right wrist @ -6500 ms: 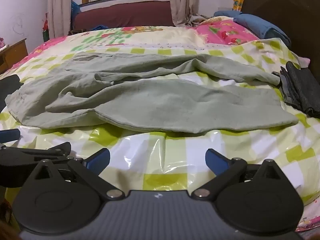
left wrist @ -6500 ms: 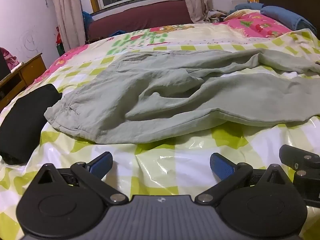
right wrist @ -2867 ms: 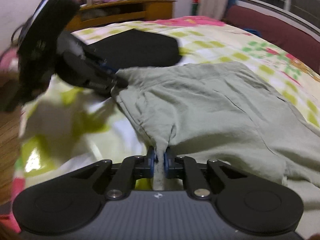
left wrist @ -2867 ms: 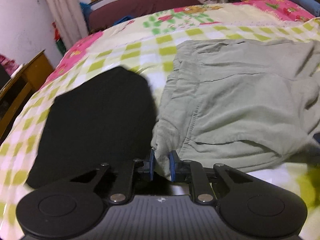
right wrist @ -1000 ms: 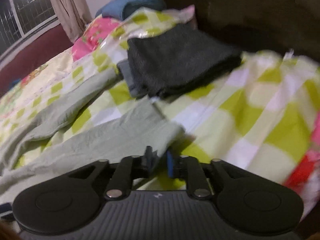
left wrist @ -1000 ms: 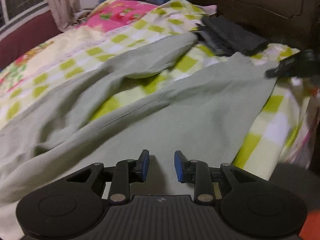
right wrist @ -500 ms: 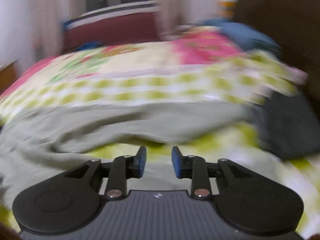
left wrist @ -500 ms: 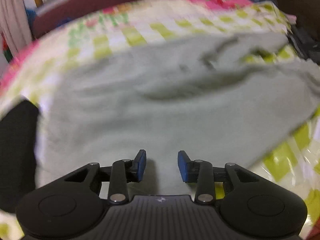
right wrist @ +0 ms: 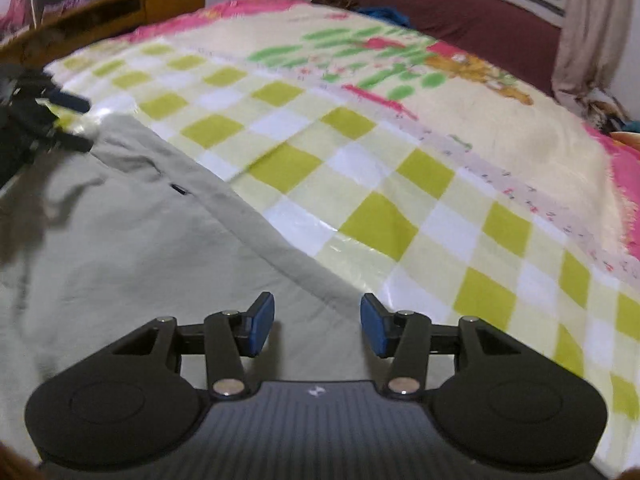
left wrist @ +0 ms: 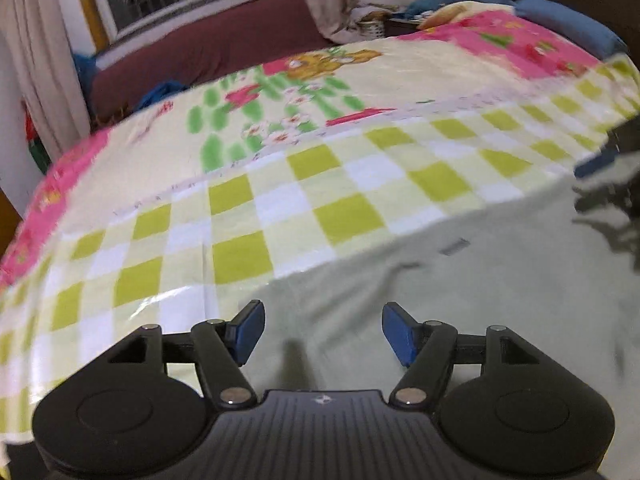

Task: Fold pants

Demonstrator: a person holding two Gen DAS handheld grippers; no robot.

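Lying flat on the bed, the pale grey-green pants (left wrist: 460,292) cover the near part of the green-and-white checked plastic sheet (left wrist: 280,216). In the left wrist view the cloth fills the lower right and its far edge runs from lower left to upper right. In the right wrist view (right wrist: 120,240) the same edge, a seam or hem with a small dark slit (right wrist: 180,189) beside it, runs from upper left down to the right gripper. The long axis of the pants seems to follow this edge, but which end is the waist I cannot tell, because both ends lie outside the pictures.

The left gripper (left wrist: 323,330) hovers over the pants with its blue pads (left wrist: 250,330) spread wide apart. Its jaws have just been opening, and nothing is between them; only the flat cloth lies below. The right gripper (right wrist: 317,325) also stands with its blue pads (right wrist: 262,328) apart, a little less wide, just been opening too, and it holds nothing. The edge of the pants passes under the gap. Each gripper shows as a dark blurred shape at the side of the other view.

Beyond the checked sheet lies a cartoon blanket (left wrist: 320,92) in cream, pink and green. A small logo (left wrist: 321,399) is on each gripper body, but no writing can be read.
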